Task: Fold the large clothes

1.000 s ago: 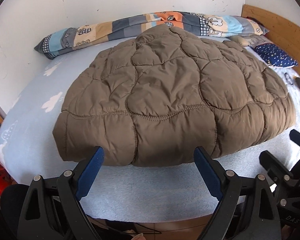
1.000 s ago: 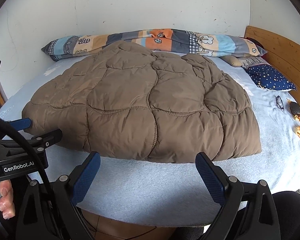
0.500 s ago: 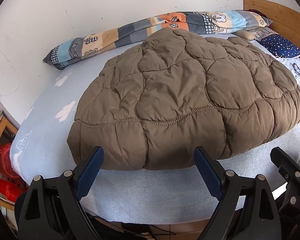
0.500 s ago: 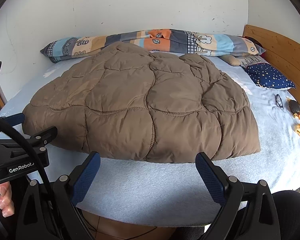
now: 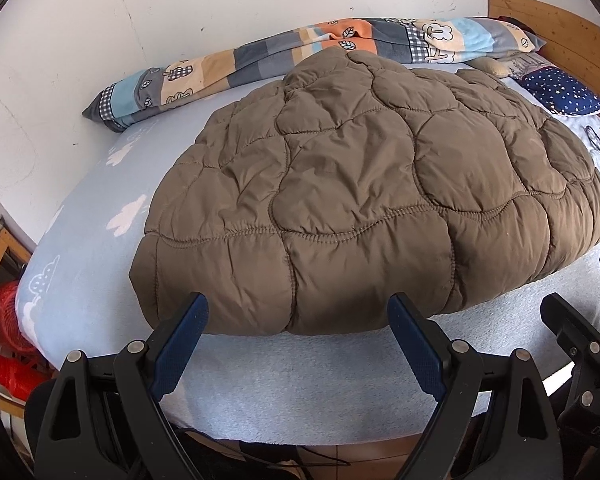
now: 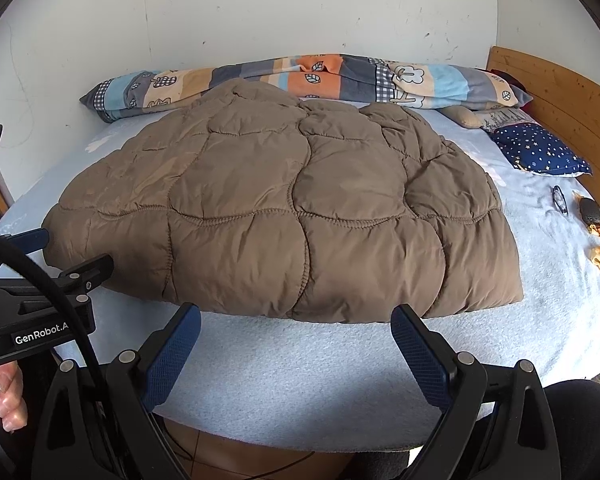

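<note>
The brown quilted coat (image 5: 360, 200) lies flat mid-bed. My left gripper (image 5: 298, 342) and right gripper (image 6: 296, 354) hang wide apart and empty just short of its near hem; I'd pinch both hem corners together, evenly.

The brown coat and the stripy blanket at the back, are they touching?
Touching. In the left wrist view the brown coat's top edge overlaps the stripy blanket, with no sheet showing between them.
</note>
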A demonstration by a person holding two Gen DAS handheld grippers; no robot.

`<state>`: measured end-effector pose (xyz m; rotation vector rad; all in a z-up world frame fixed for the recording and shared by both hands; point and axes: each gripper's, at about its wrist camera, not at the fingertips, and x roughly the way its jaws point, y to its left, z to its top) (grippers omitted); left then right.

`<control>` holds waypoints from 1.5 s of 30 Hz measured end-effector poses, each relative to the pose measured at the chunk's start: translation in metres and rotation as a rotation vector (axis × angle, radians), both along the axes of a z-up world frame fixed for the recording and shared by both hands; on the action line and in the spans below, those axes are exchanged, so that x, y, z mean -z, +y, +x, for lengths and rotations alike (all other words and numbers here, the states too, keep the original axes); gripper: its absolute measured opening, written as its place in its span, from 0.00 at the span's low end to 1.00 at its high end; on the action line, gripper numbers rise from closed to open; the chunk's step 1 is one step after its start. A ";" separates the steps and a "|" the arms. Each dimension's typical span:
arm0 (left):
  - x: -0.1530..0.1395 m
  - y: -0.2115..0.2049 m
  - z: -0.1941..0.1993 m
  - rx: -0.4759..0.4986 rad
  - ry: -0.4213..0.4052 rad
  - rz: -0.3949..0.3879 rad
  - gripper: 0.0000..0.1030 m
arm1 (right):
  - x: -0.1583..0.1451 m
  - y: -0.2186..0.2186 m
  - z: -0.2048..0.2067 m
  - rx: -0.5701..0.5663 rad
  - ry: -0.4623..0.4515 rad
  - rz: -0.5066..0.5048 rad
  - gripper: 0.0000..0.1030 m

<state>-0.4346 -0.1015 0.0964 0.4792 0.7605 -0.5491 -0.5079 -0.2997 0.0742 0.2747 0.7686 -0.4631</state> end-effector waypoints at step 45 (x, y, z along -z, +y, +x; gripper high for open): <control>0.005 0.001 0.002 -0.006 0.024 0.006 0.88 | 0.006 -0.001 0.003 -0.006 0.021 0.036 0.95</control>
